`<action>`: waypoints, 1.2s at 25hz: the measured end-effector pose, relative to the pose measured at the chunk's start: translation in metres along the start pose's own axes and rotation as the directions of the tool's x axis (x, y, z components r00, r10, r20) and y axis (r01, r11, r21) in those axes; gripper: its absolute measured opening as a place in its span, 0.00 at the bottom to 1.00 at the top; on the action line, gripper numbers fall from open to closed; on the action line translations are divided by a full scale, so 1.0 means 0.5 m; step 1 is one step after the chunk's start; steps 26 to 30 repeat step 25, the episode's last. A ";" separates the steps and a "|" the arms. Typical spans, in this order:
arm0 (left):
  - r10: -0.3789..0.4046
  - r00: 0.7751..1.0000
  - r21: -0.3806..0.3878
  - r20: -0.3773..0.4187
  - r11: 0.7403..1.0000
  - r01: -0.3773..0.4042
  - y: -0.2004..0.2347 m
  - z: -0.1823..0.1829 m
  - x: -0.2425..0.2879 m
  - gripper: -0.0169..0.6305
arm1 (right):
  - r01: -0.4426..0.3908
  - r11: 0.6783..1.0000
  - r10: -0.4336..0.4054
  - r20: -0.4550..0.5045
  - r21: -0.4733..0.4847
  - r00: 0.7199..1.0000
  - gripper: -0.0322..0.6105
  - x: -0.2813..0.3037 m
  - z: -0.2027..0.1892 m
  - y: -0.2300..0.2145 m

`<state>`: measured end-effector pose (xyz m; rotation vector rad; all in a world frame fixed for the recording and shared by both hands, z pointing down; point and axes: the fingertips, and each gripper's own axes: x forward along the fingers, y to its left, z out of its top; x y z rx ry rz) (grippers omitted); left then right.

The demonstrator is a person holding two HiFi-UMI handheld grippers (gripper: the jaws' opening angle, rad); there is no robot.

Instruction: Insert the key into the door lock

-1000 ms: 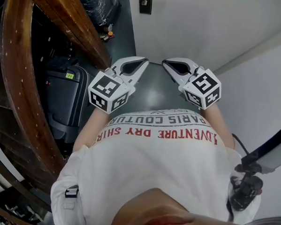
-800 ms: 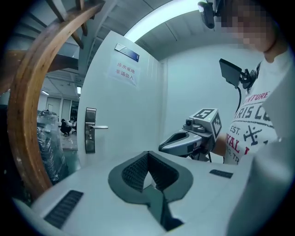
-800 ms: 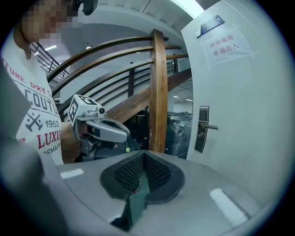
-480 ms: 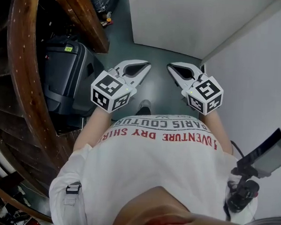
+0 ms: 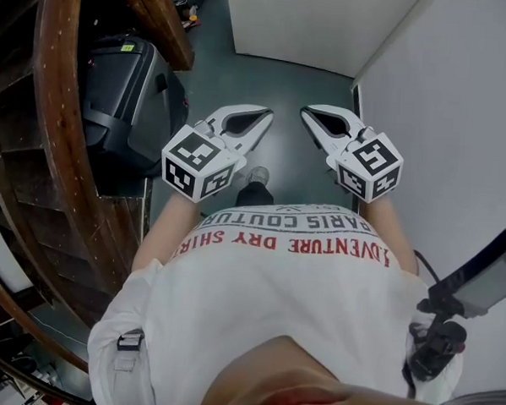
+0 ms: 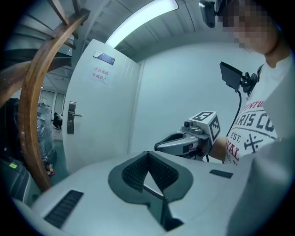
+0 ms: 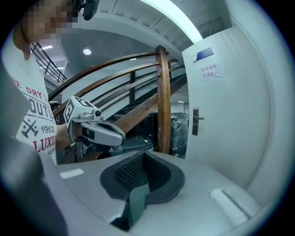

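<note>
Left claw (image 5: 264, 115): jaws together with nothing between them, held out level in front of the person's shirt, middle of the head view.
Right claw (image 5: 307, 114): jaws together too and just as empty, near the left one with a gap between.
Key: not in any view. Neither claw carries it, and I can't say where it is.
Door (image 6: 99, 115): white, with a small paper notice near its top. It stands at centre left of the left gripper view, well apart from both claws.
Lock (image 6: 70, 118): a dark upright plate with a lever handle, at the door's left edge in the left gripper view. The keyhole is too small to make out.
Rail (image 5: 58, 136): curved brown wood along the left of the head view, with a black case (image 5: 124, 72) on the floor beside it.
Feel, as I judge it: a key would be small, light, stiff metal, flat and smooth, so it could swivel or slip between ribbed pads.
Where to hold: on the broad flat head, faces against the pads, with the blade sticking straight out past the tips.
Risk: a pinch near the edge would let the blade tilt and miss the slot.
Stage: the approach isn't finished and nothing is in hand yet.
</note>
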<state>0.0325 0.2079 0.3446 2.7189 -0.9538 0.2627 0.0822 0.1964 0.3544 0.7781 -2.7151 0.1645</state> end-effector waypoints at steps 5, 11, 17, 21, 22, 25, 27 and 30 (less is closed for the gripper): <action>0.003 1.000 0.005 0.027 1.000 -0.003 -0.069 0.035 -0.069 0.03 | -0.004 1.000 0.005 0.020 -0.027 1.000 0.05 -0.052 0.045 0.083; 0.001 1.000 0.004 0.028 1.000 -0.001 -0.093 0.041 -0.098 0.03 | -0.010 0.999 0.010 0.014 -0.037 1.000 0.05 -0.068 0.059 0.123; 0.005 1.000 0.021 0.025 1.000 -0.006 -0.085 0.060 -0.121 0.03 | 0.001 0.999 0.000 0.034 -0.048 0.999 0.05 -0.064 0.090 0.129; 0.014 1.000 0.011 0.024 1.000 -0.015 -0.081 0.059 -0.130 0.03 | -0.009 0.999 0.011 0.030 -0.054 0.999 0.05 -0.060 0.091 0.141; 0.015 0.999 0.006 0.028 1.000 -0.015 -0.082 0.062 -0.131 0.03 | -0.012 0.998 0.014 0.028 -0.057 0.999 0.05 -0.061 0.091 0.143; 0.016 0.999 -0.010 0.040 1.000 -0.015 -0.086 0.070 -0.132 0.03 | -0.021 0.998 0.023 0.029 -0.066 0.999 0.05 -0.065 0.096 0.149; 0.016 0.999 -0.010 0.040 1.000 -0.015 -0.086 0.070 -0.132 0.03 | -0.021 0.998 0.023 0.029 -0.066 0.999 0.05 -0.065 0.096 0.149; 0.016 0.999 -0.010 0.040 1.000 -0.015 -0.086 0.070 -0.132 0.03 | -0.021 0.998 0.023 0.029 -0.066 0.999 0.05 -0.065 0.096 0.149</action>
